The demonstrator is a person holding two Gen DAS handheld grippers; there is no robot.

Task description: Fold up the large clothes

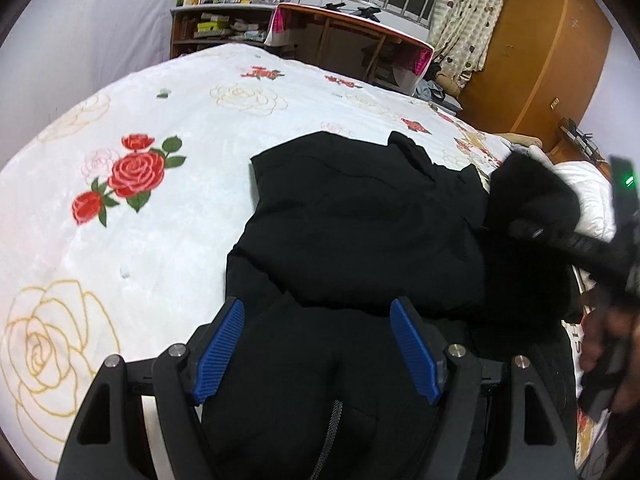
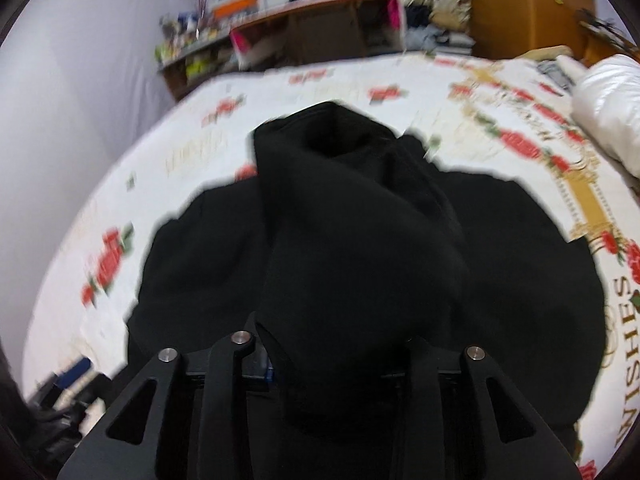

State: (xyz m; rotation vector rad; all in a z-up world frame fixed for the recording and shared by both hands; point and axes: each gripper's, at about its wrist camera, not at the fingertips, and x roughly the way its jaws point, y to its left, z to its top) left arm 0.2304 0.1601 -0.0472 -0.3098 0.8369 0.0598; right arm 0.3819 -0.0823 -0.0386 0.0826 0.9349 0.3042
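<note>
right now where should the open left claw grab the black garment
Judging by the pose: the black garment's near-left edge, where it bulges off the floral bedspread. Bring the left claw in low from the near side; the right claw already holds a bunched-up part.

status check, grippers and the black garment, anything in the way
Left gripper open over black garment. Right gripper shut on a lifted fold. Nothing blocking on the bedspread.
</note>
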